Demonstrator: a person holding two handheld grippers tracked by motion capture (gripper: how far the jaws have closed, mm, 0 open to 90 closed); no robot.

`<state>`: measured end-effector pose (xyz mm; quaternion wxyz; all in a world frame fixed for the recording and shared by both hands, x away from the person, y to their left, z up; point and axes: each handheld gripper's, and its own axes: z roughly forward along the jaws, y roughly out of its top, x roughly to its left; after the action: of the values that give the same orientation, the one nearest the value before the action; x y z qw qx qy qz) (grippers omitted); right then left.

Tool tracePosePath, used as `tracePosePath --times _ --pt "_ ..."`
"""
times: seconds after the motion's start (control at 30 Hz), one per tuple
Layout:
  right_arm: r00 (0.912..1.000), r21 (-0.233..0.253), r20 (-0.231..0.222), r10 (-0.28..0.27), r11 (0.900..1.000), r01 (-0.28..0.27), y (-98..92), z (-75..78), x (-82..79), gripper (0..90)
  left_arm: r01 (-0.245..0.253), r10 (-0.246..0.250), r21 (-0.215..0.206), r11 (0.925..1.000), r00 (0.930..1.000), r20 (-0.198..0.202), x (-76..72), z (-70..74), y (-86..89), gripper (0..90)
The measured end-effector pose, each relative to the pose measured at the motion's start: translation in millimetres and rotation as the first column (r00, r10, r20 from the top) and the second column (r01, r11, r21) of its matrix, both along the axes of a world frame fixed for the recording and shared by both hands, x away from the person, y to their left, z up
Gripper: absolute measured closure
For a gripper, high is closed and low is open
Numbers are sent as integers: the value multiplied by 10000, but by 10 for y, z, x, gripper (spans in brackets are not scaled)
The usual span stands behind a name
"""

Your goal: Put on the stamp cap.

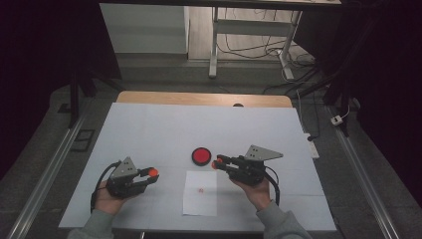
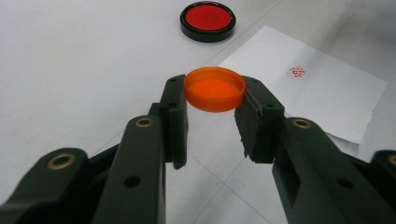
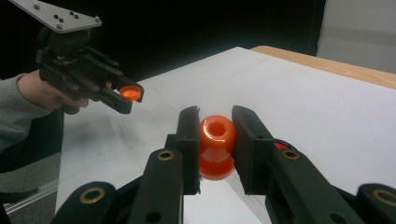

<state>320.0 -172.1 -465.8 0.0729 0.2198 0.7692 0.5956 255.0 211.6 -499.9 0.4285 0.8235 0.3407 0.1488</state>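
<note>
A person at a white-covered table (image 1: 149, 129) is holding a two-jaw gripper in each hand. The left gripper (image 2: 212, 100) is clamping a shallow orange plastic cap (image 2: 215, 87) by its rim, open side up, above the tabletop. The right gripper (image 3: 215, 135) is pinching an orange plastic stamp (image 3: 216, 145) around its waist, with what appears to be the hollow end facing the camera, though the far end is hidden. In the high view the stamp (image 1: 217, 164) is hanging just beside a round black ink pad with a red centre (image 1: 201, 156), while the cap (image 1: 153, 172) is sitting well to its left. A white sheet of paper (image 1: 200, 199), bearing a small red mark (image 1: 201, 189), is lying between the hands. The stamp's long axis is running roughly level, so capping it likely means bringing the hands together across the paper.
</note>
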Motion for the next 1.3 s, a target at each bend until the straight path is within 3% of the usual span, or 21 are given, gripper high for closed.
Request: tracePosePath --times 0.77,1.3 --pt "9998 134 -191 50 9999 -47 -10 -19 52 724 348 -350 -222 9991 9994 -67 111 23 -107 652" --pt "9996 50 -267 134 9999 -133 45 -63 52 724 770 -771 -296 9966 9970 -20 84 71 -216 652"
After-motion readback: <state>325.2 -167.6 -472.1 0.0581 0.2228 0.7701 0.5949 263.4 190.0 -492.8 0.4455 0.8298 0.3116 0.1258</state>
